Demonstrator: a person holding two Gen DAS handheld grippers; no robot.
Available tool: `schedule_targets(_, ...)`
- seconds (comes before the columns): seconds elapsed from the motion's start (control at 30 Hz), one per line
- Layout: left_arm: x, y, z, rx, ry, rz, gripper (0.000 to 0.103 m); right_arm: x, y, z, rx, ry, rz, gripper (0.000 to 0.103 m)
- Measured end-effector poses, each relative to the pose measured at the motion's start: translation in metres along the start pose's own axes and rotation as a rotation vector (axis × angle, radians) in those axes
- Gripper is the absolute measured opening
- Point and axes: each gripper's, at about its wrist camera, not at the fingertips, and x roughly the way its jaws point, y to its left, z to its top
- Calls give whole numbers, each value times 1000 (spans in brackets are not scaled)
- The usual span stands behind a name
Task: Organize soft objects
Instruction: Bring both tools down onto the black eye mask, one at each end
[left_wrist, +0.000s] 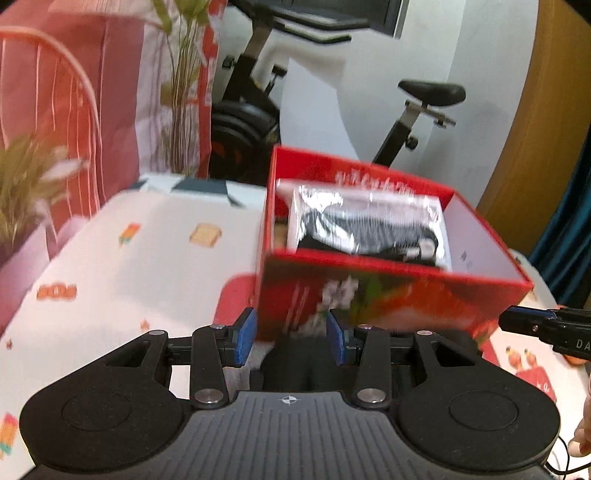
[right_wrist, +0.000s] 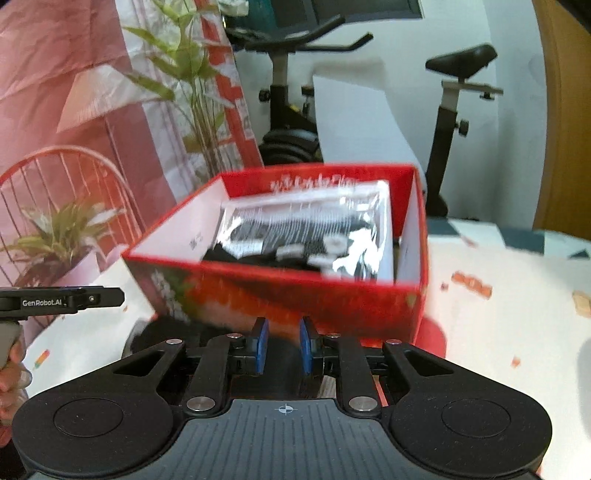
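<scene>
The red cardboard box (left_wrist: 388, 295), lidless and rectangular, stood on a table (left_wrist: 147, 251) covered by a white cloth printed with small food motifs. In the left wrist view its near wall ran from 9 o'clock toward 3 o'clock, and its left corner sat just above the left gripper (left_wrist: 291, 339). Inside lay a crinkled, glossy plastic packet (left_wrist: 369, 225) holding black-and-white striped fabric, resting toward the far wall; white inner walls showed around it. The left gripper's blue ribbed pads (left_wrist: 245, 338) stood partly apart, with something dark and blurred between them; whether they pressed on it could not be told. The right gripper (right_wrist: 283, 345) pointed at the box's near wall, its pads close together with a narrow gap; whether anything was pinched could not be told. Open cloth extended toward 9 o'clock in the left view and toward 3 o'clock in the right view. Beyond the table's far edge stood an exercise bike (right_wrist: 288, 92), a leafy plant (right_wrist: 192, 85) and a red wire chair (left_wrist: 55, 92). Motion blur softened all edges
</scene>
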Motion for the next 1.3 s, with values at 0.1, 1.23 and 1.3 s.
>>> schedule_targets(0.1, 4, -1, -10, 1, 26, 6, 44, 9, 3, -14, 4, 45, -10, 19)
schedule_targets(1.23, 39, -2, -51, -3, 94, -4, 55, 46, 15, -29, 2, 121, 0, 36)
schedule_targets(1.3, 39, -1, -51, -8, 95, -6, 56, 47, 16, -29, -22, 125, -17, 32)
